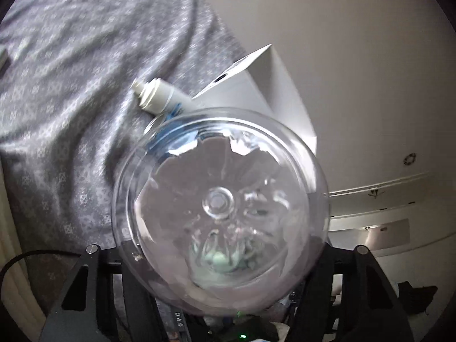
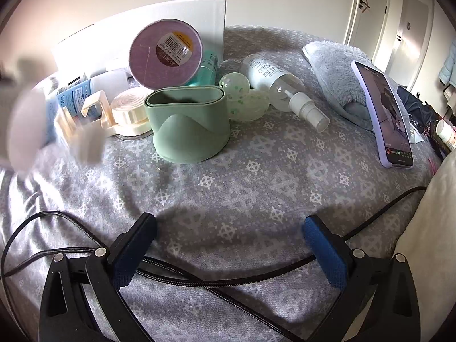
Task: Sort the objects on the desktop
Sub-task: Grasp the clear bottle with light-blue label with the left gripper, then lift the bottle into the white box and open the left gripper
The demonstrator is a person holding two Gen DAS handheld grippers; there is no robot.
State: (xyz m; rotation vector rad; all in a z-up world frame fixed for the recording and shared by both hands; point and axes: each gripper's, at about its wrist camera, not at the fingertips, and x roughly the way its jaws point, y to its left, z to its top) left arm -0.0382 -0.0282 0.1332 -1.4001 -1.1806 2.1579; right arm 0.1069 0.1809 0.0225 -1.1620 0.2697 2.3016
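While clamped on clear plastic bottle (image 1: 219, 208), left gripper (image 1: 222, 256) tilted up toward wall and ceiling; bottle bottom faces lens, fills centre of left wrist view, pale green blob visible inside near neck end, contents otherwise unclear. Behind bottle: white spray can (image 1: 159, 97) with blue print, lying on grey patterned cloth (image 1: 71, 99), nozzle pointing up-left; white box (image 1: 256, 94) just beside it against wall.

Right wrist view: green holder (image 2: 188, 122) upright on cloth, oval mouth open, inside not visible. Round purple tin (image 2: 165, 54) tipped on edge behind holder, barcode label facing lens, leaning against teal bottle (image 2: 209, 71). Cream tape dispenser (image 2: 125, 111) touching holder's left side. Speckled clear ball (image 2: 235, 87) just right of holder, second clear ball shape below it. Clear spray bottle (image 2: 280, 85) lying on side, nozzle toward lens, near ball. Blue-white tube (image 2: 71, 94) lying at left, partly behind blurred pale shape, can't identify. White board (image 2: 148, 25) standing at back. Phone (image 2: 384, 114) propped against grey towel (image 2: 333, 77), screen lit, well apart from holder.

Right gripper (image 2: 228, 228) low over cloth, pointing level at cluster, fingers (image 2: 325, 248) wide apart, nothing between them, blue pads facing in. Black cable (image 2: 199, 276) running across cloth under it.
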